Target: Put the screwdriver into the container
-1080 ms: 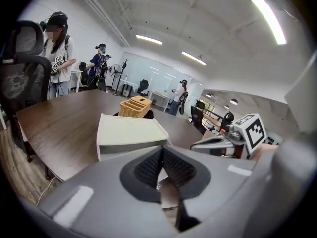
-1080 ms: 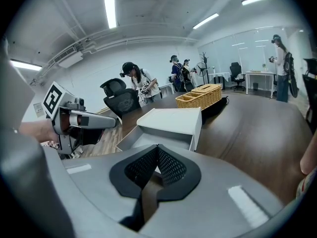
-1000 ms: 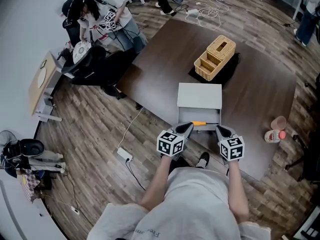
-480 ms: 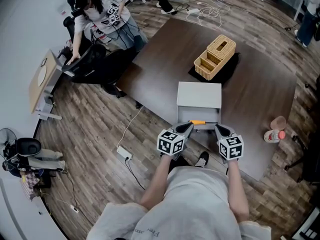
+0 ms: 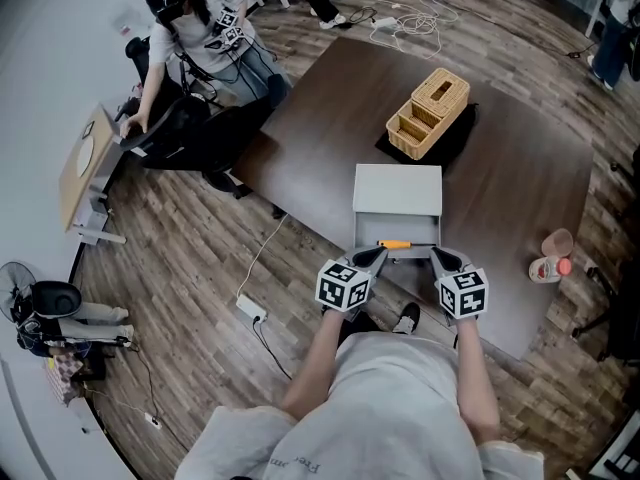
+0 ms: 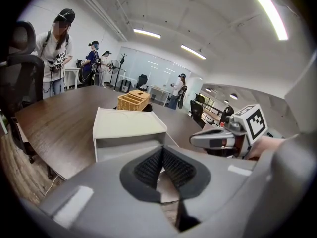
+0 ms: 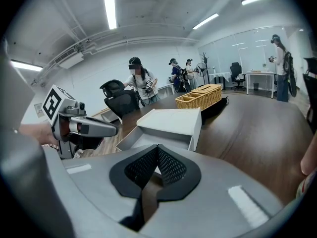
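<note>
A white container (image 5: 398, 194) stands on the dark table with its drawer pulled out toward me. An orange-handled screwdriver (image 5: 395, 244) lies inside the drawer. My left gripper (image 5: 376, 256) and right gripper (image 5: 437, 257) hover side by side just in front of the drawer, both shut with nothing between the pads. The left gripper view has the container (image 6: 128, 128) ahead of its shut jaws and the right gripper (image 6: 218, 140) beside them. In the right gripper view the open drawer (image 7: 148, 142) lies ahead and the left gripper (image 7: 84, 128) is at the left. Neither gripper view shows the screwdriver.
A wicker basket (image 5: 428, 114) on a black mat sits behind the container. A cup (image 5: 556, 243) and a can (image 5: 546, 268) stand near the table's right edge. Office chairs (image 5: 190, 133) and a person (image 5: 190, 23) are off the table's far left corner; cables lie on the wooden floor.
Both grippers have kept their places at the drawer. The person by the chairs in the background has shifted and leaned toward the desk.
</note>
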`<state>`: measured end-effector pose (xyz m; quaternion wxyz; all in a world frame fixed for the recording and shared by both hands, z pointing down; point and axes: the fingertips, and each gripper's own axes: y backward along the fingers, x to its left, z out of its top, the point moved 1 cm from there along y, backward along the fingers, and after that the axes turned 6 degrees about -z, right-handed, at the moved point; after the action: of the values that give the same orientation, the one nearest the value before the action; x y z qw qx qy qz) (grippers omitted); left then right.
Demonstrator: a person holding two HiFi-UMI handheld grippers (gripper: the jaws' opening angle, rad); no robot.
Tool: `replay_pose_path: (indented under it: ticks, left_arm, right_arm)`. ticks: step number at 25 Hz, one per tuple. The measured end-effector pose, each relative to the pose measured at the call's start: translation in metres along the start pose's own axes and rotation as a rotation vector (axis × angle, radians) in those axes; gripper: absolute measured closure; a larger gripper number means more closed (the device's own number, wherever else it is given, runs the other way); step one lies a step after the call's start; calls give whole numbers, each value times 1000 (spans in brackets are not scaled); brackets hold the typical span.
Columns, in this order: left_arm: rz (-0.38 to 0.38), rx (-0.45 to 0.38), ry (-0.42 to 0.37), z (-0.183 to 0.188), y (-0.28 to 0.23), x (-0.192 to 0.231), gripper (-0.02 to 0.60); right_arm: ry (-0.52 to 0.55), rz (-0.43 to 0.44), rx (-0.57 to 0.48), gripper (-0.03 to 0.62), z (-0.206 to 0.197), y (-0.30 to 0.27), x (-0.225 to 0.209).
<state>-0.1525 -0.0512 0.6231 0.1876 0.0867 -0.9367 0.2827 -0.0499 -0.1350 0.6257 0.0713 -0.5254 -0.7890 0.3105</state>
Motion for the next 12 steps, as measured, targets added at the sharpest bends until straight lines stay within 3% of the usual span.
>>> replay_pose_path:
  ticks: [12]
  left_arm:
    - [10,-4,11,-4,1,3,528]
  right_arm:
    - [8,-1,11,592,-6,-1,-2]
